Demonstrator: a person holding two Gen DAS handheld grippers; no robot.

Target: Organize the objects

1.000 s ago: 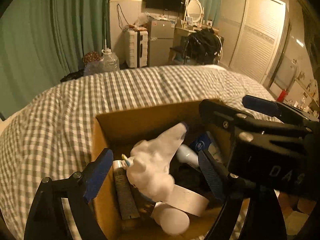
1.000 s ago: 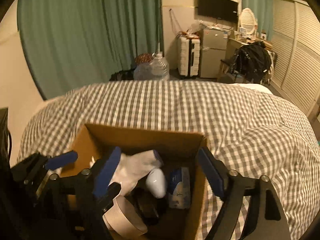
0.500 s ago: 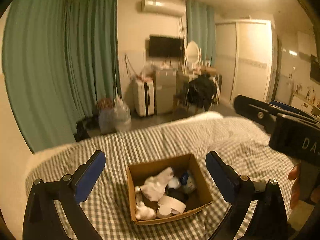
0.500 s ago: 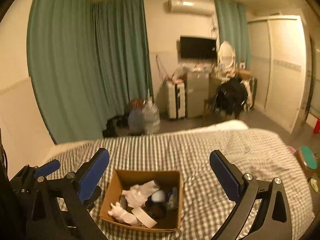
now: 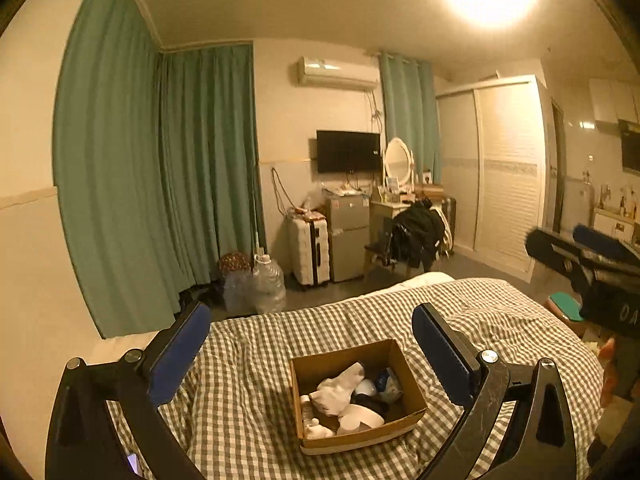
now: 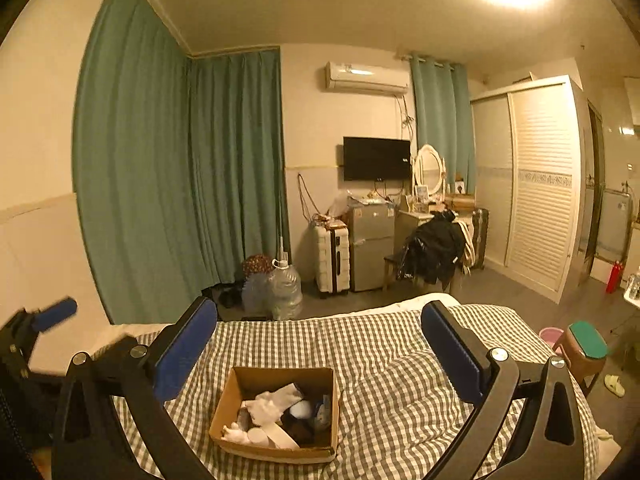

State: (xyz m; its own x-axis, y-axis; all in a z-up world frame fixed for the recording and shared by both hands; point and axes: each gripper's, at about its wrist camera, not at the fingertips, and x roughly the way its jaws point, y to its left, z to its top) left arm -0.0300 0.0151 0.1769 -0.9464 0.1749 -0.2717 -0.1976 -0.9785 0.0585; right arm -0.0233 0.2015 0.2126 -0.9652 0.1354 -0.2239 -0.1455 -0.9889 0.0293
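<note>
**Cardboard box packed, both grippers held high and empty**

Cardboard box [image 5: 356,396] sits on the checked bedspread [image 5: 248,380], close to the near edge of the bed and roughly midway along it. It looks full: a white sock [image 5: 338,390] lies draped across the middle, a roll of white tape [image 5: 358,420] lies at the near side, and a small blue-and-white packet [image 5: 388,382] leans against the right wall. From the right wrist view the same box [image 6: 276,412] shows nothing hanging over its rim.

Left gripper [image 5: 310,354] hovers well above the bed with its blue pads spread wide and nothing between them. Right gripper [image 6: 318,354] is just as wide open and just as empty, and it shows at the right margin of the left wrist view, apart from the box.

My guess is that the sorting is done or nearly so, and the step in hand is simply standing clear. To do that well, hold both tools high and level, keep the jaws apart so nothing snags the sock, and keep off the soft bedspread, since pressing it near the box could tip the load. If anything more is to go in, come straight down over the open top rather than in from the side.
</note>
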